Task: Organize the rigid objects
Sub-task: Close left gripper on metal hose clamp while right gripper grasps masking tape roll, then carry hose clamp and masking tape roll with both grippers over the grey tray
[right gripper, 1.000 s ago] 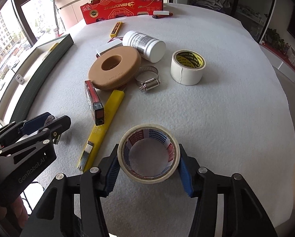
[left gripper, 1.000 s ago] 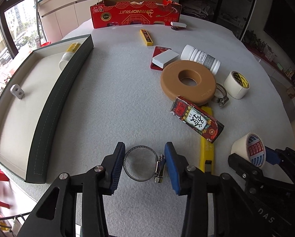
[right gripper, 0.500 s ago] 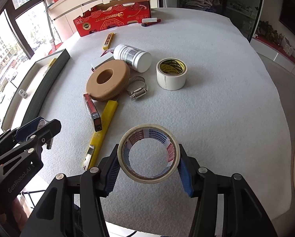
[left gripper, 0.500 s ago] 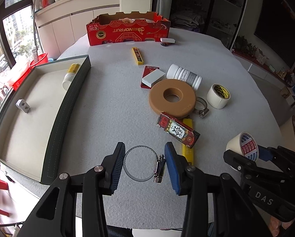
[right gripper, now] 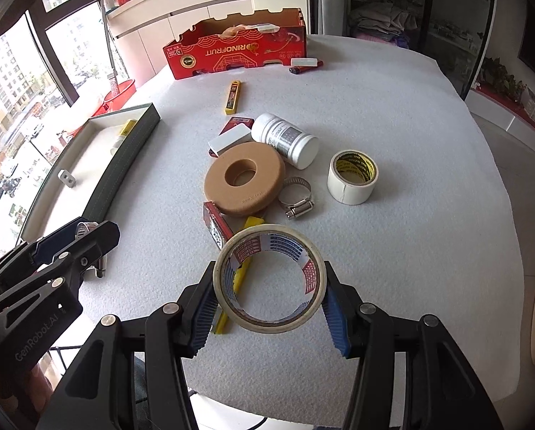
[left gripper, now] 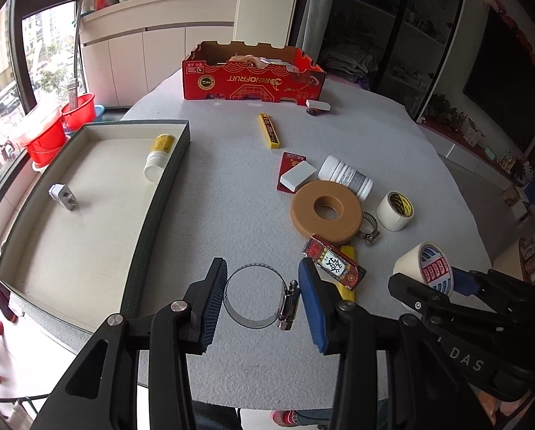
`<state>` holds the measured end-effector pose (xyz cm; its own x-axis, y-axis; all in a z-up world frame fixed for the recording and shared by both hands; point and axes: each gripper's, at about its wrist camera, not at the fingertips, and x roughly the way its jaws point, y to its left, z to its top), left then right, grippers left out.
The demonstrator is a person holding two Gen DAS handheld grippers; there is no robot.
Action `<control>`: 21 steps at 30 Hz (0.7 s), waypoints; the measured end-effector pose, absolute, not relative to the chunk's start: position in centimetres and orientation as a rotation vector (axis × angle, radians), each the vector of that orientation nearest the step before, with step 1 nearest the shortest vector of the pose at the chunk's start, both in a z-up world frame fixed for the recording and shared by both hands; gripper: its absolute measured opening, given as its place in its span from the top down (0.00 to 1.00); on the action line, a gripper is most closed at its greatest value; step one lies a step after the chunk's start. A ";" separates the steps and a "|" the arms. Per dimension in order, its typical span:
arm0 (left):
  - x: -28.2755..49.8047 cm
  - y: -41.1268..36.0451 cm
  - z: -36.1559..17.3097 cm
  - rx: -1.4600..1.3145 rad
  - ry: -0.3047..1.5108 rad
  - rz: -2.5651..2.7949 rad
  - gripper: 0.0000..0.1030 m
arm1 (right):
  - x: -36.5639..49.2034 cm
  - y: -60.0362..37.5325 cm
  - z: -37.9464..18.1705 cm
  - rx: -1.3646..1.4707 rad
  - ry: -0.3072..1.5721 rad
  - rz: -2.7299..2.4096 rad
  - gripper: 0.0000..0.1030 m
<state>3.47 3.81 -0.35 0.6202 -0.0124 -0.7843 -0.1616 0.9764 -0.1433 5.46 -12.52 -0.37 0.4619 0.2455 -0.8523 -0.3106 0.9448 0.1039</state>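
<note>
My left gripper [left gripper: 262, 297] is shut on a large metal hose clamp [left gripper: 288, 304], held clear above the white table near its front edge. My right gripper [right gripper: 269, 286] is shut on a cream tape roll [right gripper: 267, 231] with red and blue print inside, also lifted off the table. The left wrist view shows that roll [left gripper: 432, 265] at the lower right. The left gripper [right gripper: 74, 240] appears at the left of the right wrist view. A grey-green tray [left gripper: 160, 193] on the left holds a small yellow-labelled bottle [left gripper: 158, 154] and a grey metal block [left gripper: 62, 197].
Mid-table lie a tan ring disc [left gripper: 324, 211], white bottle [left gripper: 350, 177], white tape roll [left gripper: 394, 211], small hose clamp [left gripper: 369, 227], red packet [left gripper: 333, 267], yellow knife [right gripper: 253, 222] and white box [left gripper: 298, 175]. A red cardboard box [left gripper: 253, 79] stands at the back, a yellow blade case [left gripper: 269, 130] before it.
Both grippers have risen from the table with the hose clamp and the tape roll still in them. The table now looks farther below.
</note>
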 end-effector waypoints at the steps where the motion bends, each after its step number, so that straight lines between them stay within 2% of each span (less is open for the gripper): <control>1: 3.5 4.2 -0.2 -0.217 0.897 0.090 0.56 | 5.6 -12.1 -0.2 -0.074 1.033 0.347 0.47; 21: 1.8 15.6 5.7 -0.325 0.755 0.245 0.56 | 7.1 0.5 4.8 -0.179 0.952 0.570 0.47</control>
<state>1.77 15.63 5.67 0.7040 0.1009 -0.7030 -0.3313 0.9222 -0.1994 7.09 0.50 4.77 0.4467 0.3806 -0.8097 -0.5336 0.8397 0.1003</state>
